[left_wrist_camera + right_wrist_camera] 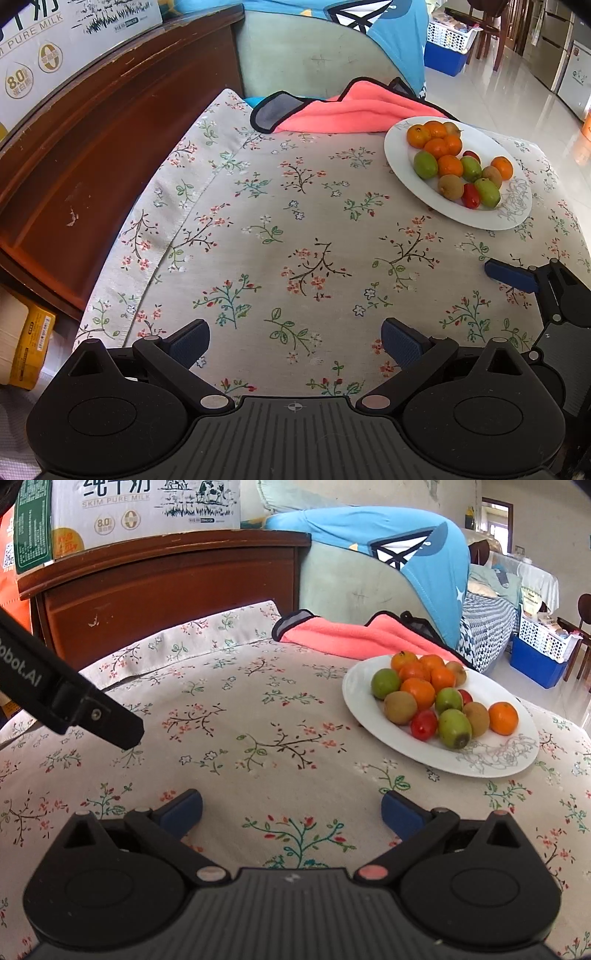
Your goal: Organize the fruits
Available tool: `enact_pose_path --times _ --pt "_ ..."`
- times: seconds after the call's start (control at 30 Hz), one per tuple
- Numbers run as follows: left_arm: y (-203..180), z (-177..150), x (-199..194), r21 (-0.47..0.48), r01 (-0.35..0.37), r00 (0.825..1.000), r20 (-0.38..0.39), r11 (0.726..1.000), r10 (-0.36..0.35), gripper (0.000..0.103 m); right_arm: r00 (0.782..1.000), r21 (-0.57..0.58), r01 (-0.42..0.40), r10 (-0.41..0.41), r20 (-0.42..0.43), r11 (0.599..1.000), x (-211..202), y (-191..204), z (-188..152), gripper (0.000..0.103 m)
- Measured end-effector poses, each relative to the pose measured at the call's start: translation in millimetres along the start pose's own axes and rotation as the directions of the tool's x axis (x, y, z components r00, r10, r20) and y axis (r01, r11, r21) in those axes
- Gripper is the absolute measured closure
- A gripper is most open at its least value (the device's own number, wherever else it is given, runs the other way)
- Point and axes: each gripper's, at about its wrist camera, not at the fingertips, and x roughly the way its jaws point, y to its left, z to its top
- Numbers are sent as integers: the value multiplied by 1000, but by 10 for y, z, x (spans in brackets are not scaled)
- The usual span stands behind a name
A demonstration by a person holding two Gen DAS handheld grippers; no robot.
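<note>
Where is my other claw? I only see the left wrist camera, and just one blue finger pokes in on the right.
Observer: The right claw is wide open over the tablecloth, nothing between its fingers.
Child: What's beside the milk box?
Observer: A green packet stands at its left on the cabinet.
Child: Anything behind the sofa?
Observer: A checkered blanket, to the right of the blue cloth.
</note>
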Motion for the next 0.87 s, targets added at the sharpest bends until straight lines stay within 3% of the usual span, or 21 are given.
enact_pose_path --times 0.87 --pt "-37 -64 261 22 -37 997 -64 999 39 3 1000 1 0 0 1 1000 1 0 -2 1"
